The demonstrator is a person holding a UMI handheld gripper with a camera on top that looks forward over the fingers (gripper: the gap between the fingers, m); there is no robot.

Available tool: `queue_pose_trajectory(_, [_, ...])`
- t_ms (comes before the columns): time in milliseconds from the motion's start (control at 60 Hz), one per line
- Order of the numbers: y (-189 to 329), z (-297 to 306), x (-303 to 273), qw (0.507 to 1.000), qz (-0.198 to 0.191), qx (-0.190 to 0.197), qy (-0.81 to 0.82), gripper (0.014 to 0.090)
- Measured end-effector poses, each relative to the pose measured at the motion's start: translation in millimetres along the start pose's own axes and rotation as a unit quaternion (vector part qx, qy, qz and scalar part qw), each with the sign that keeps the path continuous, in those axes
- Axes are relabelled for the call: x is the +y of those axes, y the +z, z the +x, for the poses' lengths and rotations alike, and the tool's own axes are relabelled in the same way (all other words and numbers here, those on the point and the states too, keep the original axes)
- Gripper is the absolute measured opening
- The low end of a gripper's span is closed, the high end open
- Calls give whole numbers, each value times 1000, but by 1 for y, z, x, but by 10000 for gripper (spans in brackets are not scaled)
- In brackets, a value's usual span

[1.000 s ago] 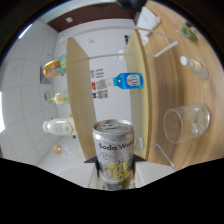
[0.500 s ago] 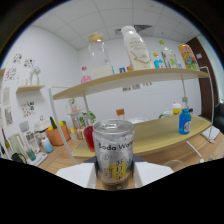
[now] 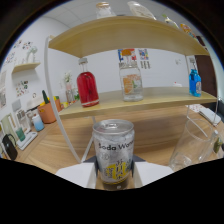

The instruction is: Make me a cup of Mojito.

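Item: soda can (image 3: 114,152), which you are gripping between both fingers of the gripper (image 3: 114,176), upright, near the empty glass (image 3: 196,145). Pouring not yet done; glass looking unfilled.

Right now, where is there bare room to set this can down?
The soda can sits gripped in the tongs. Bare wood counter lies just beyond it, bordered by the empty glass and the shelf post. On the lower shelf, the gap between the red bottle and the clear jar is free. Crowded beside the orange pot.
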Motion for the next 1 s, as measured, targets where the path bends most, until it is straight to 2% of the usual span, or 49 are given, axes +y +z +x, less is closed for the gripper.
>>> queue_pose_trajectory(367, [-11,-6,8,1000,12,12,-23,537])
queue_pose_trajectory(517, [-14,-8,15,999,-4,24,-42,550])
queue_pose_trajectory(567, [-16,-8,19,999,-17,28,-36,601])
queue_pose_trajectory(600, [-19,-8,21,999,-27,31,-33,707])
queue_pose_trajectory(667, [-28,-10,21,998,-40,35,-31,853])
queue_pose_trajectory(1000, [-125,-16,-15,995,-52,77,-33,854])
